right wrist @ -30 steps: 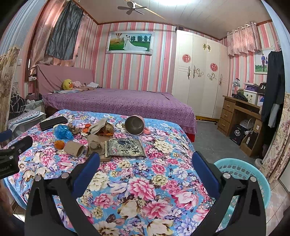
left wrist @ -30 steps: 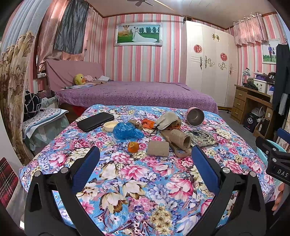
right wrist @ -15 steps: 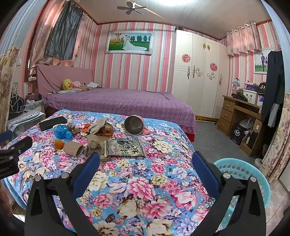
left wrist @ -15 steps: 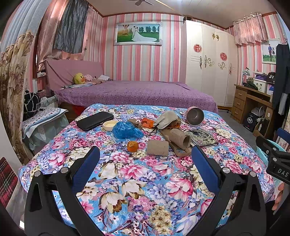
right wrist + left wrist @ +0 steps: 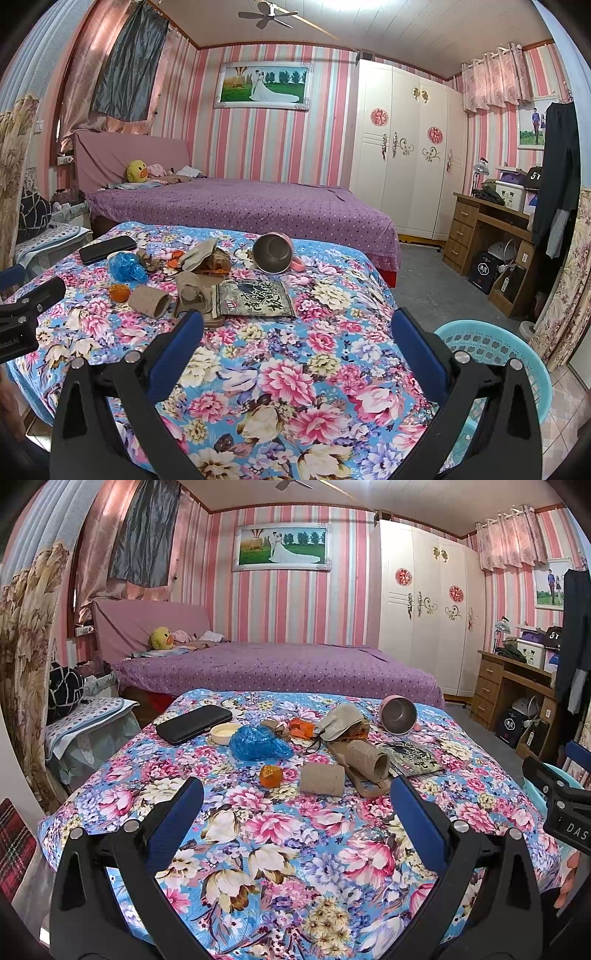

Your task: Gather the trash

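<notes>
Both tools hang over the near edge of the flowered worktop [image 5: 280,856] with nothing between their fingers: the left tool [image 5: 295,812] has its jaws spread wide, and so does the right tool [image 5: 295,334]. Trash lies in a cluster toward the far edge, well apart from both. A blue bag [image 5: 258,744] sits beside an orange scrap [image 5: 270,776] and a cardboard roll [image 5: 322,780]; a second roll [image 5: 369,758] rests on a brown tray [image 5: 364,781]. A dark packet [image 5: 255,298] lies just right of the tray. A metal cup [image 5: 273,254] lies on its side near the far edge. A black case [image 5: 194,723] lies at the far left corner. A teal basket [image 5: 495,354] stands on the floor off the worktop's right edge.
</notes>
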`<act>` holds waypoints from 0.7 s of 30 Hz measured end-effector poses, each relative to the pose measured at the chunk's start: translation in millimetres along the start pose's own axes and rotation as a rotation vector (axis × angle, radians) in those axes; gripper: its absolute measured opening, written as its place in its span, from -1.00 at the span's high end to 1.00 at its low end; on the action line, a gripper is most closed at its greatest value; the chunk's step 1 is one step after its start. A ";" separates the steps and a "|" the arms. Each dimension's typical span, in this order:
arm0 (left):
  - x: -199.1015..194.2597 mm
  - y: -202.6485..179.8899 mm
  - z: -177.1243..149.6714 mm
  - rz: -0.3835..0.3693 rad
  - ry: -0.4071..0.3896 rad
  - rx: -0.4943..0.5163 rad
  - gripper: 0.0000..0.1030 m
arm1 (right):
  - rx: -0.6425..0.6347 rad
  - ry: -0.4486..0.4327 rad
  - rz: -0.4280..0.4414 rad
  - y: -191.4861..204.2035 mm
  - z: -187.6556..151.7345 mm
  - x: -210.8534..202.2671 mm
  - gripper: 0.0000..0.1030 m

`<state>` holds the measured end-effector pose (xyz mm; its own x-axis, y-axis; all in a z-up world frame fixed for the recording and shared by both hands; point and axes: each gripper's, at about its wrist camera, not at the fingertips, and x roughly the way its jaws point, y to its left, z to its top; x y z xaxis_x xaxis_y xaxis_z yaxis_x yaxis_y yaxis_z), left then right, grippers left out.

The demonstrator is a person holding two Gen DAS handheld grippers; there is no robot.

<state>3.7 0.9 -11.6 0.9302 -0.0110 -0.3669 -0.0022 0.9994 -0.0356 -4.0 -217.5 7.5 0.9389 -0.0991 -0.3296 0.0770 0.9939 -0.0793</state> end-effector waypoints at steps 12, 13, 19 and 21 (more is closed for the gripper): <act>0.0 0.4 1.0 0.002 0.000 0.002 -0.90 | 0.005 0.007 0.001 -0.7 -2.5 2.0 -0.92; -0.1 0.6 0.6 0.003 -0.001 0.002 -0.90 | 0.006 0.009 0.001 -1.1 -2.7 2.2 -0.92; 0.2 0.7 0.9 0.002 0.001 0.003 -0.90 | 0.005 0.009 0.001 -1.2 -2.8 2.6 -0.92; 0.2 0.6 1.2 0.002 0.001 0.003 -0.90 | 0.005 0.010 0.000 -1.3 -2.9 2.6 -0.92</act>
<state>4.2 1.6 -10.6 0.9299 -0.0090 -0.3678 -0.0031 0.9995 -0.0322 -2.6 -219.1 4.1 0.9356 -0.0994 -0.3388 0.0785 0.9941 -0.0748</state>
